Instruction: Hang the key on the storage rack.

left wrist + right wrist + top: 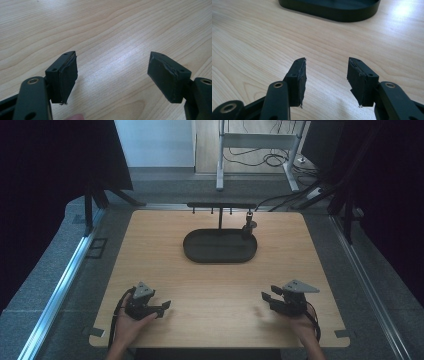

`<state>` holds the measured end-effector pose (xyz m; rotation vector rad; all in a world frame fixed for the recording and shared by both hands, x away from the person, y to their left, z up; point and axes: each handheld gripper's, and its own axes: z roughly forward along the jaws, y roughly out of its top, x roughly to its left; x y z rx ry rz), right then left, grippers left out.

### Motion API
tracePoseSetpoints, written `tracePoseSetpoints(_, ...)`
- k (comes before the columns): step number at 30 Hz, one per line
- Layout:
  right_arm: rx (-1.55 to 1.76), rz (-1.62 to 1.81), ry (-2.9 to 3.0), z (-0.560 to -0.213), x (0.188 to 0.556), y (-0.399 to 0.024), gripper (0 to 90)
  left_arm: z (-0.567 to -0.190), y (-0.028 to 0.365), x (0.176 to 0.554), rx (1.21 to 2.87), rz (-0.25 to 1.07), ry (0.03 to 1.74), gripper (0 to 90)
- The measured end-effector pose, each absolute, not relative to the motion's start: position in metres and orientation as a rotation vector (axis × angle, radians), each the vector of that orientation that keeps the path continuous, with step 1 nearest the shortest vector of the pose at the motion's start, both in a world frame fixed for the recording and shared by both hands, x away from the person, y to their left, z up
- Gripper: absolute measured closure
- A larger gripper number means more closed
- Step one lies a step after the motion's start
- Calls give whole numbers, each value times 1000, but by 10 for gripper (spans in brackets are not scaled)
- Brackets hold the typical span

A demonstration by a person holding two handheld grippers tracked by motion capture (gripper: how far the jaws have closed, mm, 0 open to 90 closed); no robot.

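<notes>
A black oval tray [220, 254] sits on the far middle of the wooden table [220, 285], with a thin T-shaped rack [221, 206] rising from it and a small dark object [248, 226] hanging at the rack's right end. My left gripper [165, 307] rests near the front left edge, held by a hand; in the left gripper view it [112, 72] stands open over bare wood. My right gripper [266, 297] is low over the front right of the table. It [327, 75] stands open with nothing between its pads, and the tray's front wall [332, 11] lies ahead of it.
Metal rails [60, 285] run along both sides of the table on grey carpet. Beyond the far edge stand a white desk frame [255, 142] and loose cables [270, 159]. Dark screens close in the left and right sides.
</notes>
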<state>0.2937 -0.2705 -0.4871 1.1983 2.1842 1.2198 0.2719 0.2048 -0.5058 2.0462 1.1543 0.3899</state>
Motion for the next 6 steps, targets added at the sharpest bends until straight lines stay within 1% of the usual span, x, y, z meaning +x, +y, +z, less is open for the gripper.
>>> tracePoseSetpoints(6, 1201, 1233, 2175, -486, 294, -270, 486, -506, 203, 271, 2052, 390, 1145, 245)
